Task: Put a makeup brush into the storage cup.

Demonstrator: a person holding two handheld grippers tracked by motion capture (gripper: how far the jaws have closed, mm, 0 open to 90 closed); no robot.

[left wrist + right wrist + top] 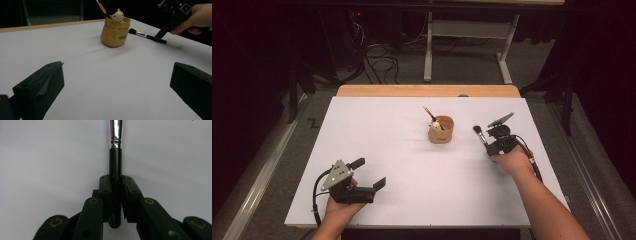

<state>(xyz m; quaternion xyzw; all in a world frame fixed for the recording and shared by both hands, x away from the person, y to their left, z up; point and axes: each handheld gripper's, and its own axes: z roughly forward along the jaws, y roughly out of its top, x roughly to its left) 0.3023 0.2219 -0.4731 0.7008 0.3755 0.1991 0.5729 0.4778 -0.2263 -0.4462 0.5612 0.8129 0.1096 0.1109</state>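
Observation:
A tan fabric cup (441, 130) stands mid-table with a small cream figure on its rim and a brush poking out; it appears as the tan cup (115, 31) in the left gripper view. A black-handled makeup brush (480, 135) lies on the white sheet to the cup's right, bristles pointing toward the cup. My right gripper (490, 150) is shut on the brush's black handle (115, 165), pads pressed against both sides. My left gripper (371, 173) rests near the front left, jaws wide open with nothing between them. The right gripper (162, 40) and brush (140, 33) also appear beyond the cup.
A white sheet (377, 130) covers the wooden table (387, 90). Beyond the far edge lie cables and a white desk frame (467, 45) on the floor. A rail (257, 185) runs along the table's left side.

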